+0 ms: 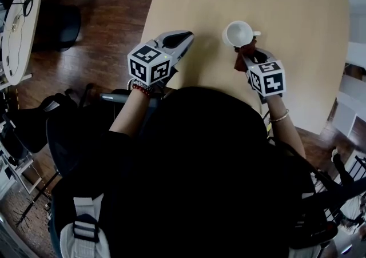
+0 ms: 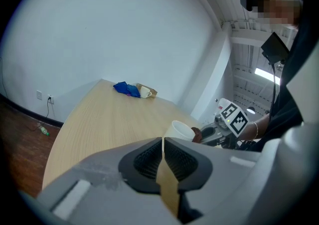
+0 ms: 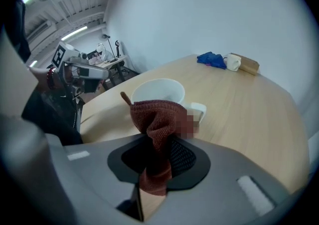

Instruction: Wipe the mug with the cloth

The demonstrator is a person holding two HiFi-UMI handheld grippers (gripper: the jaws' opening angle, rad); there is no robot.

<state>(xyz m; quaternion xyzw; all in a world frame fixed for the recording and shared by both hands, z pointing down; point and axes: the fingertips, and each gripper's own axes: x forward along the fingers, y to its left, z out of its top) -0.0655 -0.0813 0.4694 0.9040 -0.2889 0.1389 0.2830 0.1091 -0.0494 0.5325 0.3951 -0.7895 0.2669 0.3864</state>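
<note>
A white mug (image 1: 238, 33) stands upright on the light wooden table (image 1: 297, 11), its handle to the right. My right gripper (image 1: 246, 56) is shut on a reddish-brown cloth (image 3: 157, 124), which bunches up just in front of the white mug (image 3: 158, 92). In the head view the cloth (image 1: 241, 59) sits just below the mug's rim. My left gripper (image 1: 182, 38) hovers near the table's left edge, apart from the mug, jaws together and empty. From the left gripper view the mug (image 2: 179, 130) and the right gripper (image 2: 219, 131) show beyond the closed jaws.
At the table's far end lie a blue cloth (image 3: 211, 59), a second white mug (image 3: 233, 62) and a brown box (image 3: 245, 64). A dark wooden floor (image 1: 97, 28) lies left of the table, with chairs (image 1: 34, 119) and a round white table (image 1: 20, 22).
</note>
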